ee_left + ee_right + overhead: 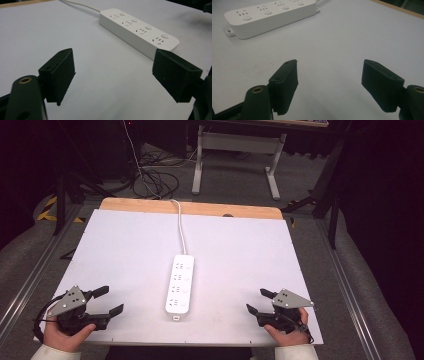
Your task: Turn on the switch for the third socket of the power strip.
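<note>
So the counter [125,250] is a big white board, totally matte, with a strip of bare wood [190,208] showing along the far edge at 12 o'clock. Dead center sits a white power strip [180,287], lying flat and running lengthwise from 12 to 6, four outlets each with its own round button. Its white cord [180,227] heads off toward 12 o'clock and drops over the wooden edge.

The left gripper [112,301] is down at about 7 o'clock, held in a hand [65,332] with a pale sleeve, fingers spread wide with nothing between them, pointing roughly at the strip. The right gripper [260,301] mirrors it at about 5 o'clock, fingers also spread apart and empty. Both are well apart from the strip, one on each side. From the left gripper view the strip [140,31] lies up ahead past the fingers [60,75], and the right gripper view has it [269,15] off at 11 o'clock.

Room's pretty dark. Grey carpet floor [360,270], metal rails [345,290] running along both sides of the counter, a tangle of black cables [155,180] on the floor at 11 o'clock, and the white legs of another desk [237,155] at 12. Yellow-black hazard tape [47,207] at 10 o'clock.
</note>
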The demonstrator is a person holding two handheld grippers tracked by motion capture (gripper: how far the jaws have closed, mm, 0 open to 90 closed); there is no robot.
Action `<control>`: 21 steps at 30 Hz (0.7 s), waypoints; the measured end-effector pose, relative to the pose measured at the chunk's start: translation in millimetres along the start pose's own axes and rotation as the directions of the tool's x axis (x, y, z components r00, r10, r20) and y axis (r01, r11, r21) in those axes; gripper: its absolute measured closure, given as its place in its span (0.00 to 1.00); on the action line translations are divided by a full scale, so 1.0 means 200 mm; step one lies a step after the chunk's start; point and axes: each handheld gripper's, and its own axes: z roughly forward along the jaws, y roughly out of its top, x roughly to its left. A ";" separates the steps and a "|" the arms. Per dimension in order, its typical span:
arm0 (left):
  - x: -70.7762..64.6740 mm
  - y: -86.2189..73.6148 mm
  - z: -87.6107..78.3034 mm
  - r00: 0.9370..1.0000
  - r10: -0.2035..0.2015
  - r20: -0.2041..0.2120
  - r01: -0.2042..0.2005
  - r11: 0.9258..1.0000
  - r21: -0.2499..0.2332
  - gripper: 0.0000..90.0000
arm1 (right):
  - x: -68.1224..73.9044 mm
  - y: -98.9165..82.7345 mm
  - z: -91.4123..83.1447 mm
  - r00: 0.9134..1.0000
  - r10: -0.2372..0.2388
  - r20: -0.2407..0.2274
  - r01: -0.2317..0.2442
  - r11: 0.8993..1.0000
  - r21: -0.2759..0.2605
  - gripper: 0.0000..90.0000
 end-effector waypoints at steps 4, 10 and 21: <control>0.00 0.00 0.00 1.000 -0.005 -0.004 0.006 1.000 0.022 0.22 | 0.00 0.00 0.00 1.000 0.003 -0.005 -0.003 1.000 -0.008 0.34; 0.00 0.01 -0.01 0.999 -0.037 0.012 0.037 0.999 0.016 0.24 | 0.00 0.00 0.00 1.000 0.006 -0.012 -0.007 1.000 -0.004 0.34; -0.01 0.04 -0.02 1.000 -0.025 0.000 0.025 1.000 0.018 0.27 | 0.01 0.00 0.00 1.000 -0.001 -0.015 0.001 1.000 -0.005 0.35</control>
